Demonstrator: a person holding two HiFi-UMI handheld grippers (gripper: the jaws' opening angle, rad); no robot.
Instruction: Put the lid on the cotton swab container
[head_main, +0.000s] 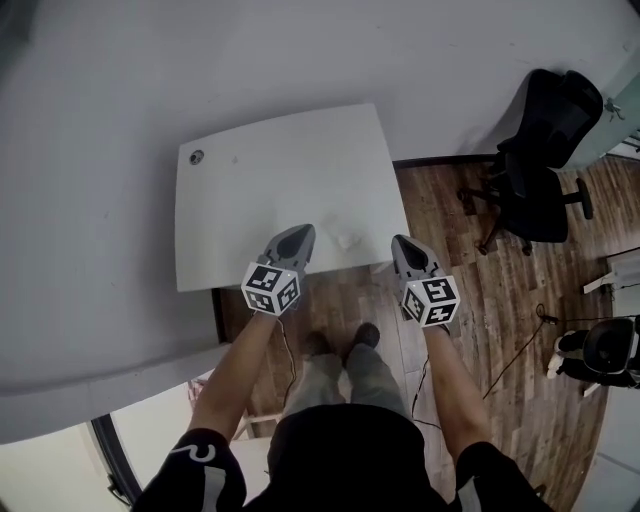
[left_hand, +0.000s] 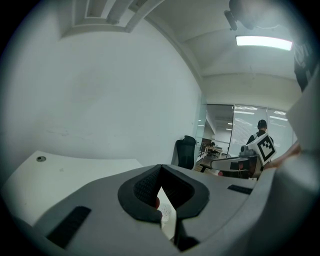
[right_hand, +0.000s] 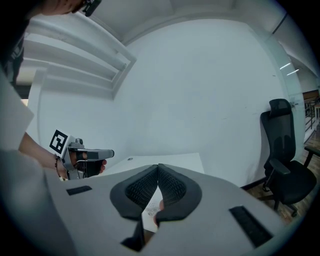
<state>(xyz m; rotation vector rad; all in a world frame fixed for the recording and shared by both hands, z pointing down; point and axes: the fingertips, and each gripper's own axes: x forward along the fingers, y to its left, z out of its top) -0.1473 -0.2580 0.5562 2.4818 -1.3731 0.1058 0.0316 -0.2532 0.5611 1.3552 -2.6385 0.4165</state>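
Left gripper (head_main: 297, 233) and right gripper (head_main: 401, 243) were held at the near edge of the white table (head_main: 270, 180), each with its jaws pressed together and pinching nothing. The cotton swab container (head_main: 347, 240), small and pale, sat on the table between them, touched by neither.

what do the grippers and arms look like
Both the left gripper and right gripper are grey, tapering shells with black ribbed pads inside the jaws. Each carries a white cube with black square markers. The person wears a black short-sleeved top.
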